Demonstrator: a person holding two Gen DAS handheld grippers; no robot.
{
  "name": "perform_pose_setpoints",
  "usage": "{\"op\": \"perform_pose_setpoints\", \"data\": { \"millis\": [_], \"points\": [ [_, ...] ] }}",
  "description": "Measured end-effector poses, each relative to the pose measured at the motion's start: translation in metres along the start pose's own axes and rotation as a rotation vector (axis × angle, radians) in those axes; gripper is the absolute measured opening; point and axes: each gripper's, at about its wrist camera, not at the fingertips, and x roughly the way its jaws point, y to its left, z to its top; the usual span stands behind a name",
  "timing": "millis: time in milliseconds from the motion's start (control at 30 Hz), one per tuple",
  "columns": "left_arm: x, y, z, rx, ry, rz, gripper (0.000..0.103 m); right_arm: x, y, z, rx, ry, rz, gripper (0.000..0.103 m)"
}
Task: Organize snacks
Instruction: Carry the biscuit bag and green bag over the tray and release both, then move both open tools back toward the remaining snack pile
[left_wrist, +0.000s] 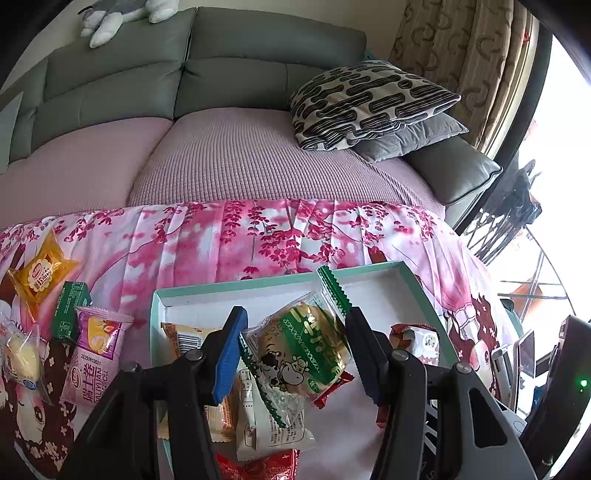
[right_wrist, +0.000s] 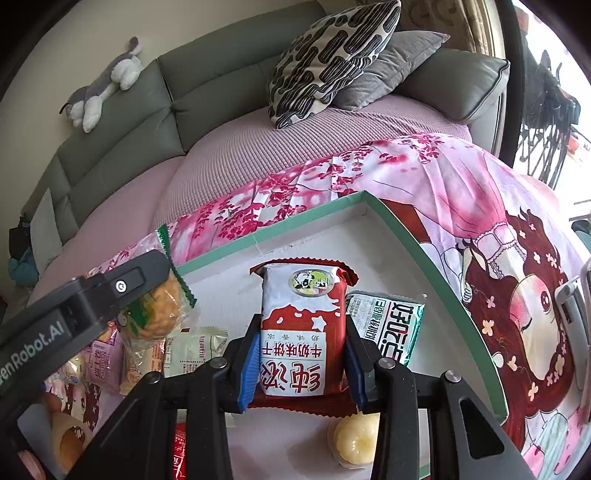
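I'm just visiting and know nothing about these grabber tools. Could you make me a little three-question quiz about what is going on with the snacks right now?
1. True or false: the left gripper holds a green-edged cake packet above the tray.
2. What sits between the fingers of the right gripper?
A. a yellow star-shaped packet
B. a red and white biscuit packet
C. a plush toy
3. Fill in: the silver-green packet lies inside the tray, to the ____ of the red and white biscuit packet in the right wrist view.

Key: 1 true; 2 B; 3 right
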Motion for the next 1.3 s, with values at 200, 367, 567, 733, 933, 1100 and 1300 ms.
{"op": "perform_pose_setpoints", "data": {
  "millis": [200,367,567,733,933,1100,1300],
  "points": [
    [-0.002,0.001,0.002,0.001,0.000,0.010,0.069,0.002,-0.001,0.000,0.003,0.004,-0.007,0.042],
    [-0.010,0.003,0.003,0.016,-0.005,0.035,0.072,0.001,0.000,-0.001,0.002,0.001,-0.010,0.043],
    [-0.014,0.010,0.004,0.014,0.002,0.081,0.080,-0.002,0.000,0.002,-0.002,-0.002,-0.029,0.068],
    [-0.015,0.021,0.001,0.000,0.016,0.150,0.097,-0.003,0.007,0.002,-0.044,-0.001,-0.044,0.084],
    [-0.024,0.033,0.000,-0.003,-0.037,0.222,0.100,-0.008,0.012,0.001,-0.091,-0.050,-0.064,0.103],
    [-0.031,0.039,0.000,-0.016,-0.060,0.240,0.101,-0.009,0.011,0.001,-0.093,-0.067,-0.064,0.103],
    [-0.034,0.037,-0.001,-0.001,-0.056,0.259,0.101,-0.014,0.010,0.004,-0.078,-0.094,-0.063,0.103]
  ]
}}
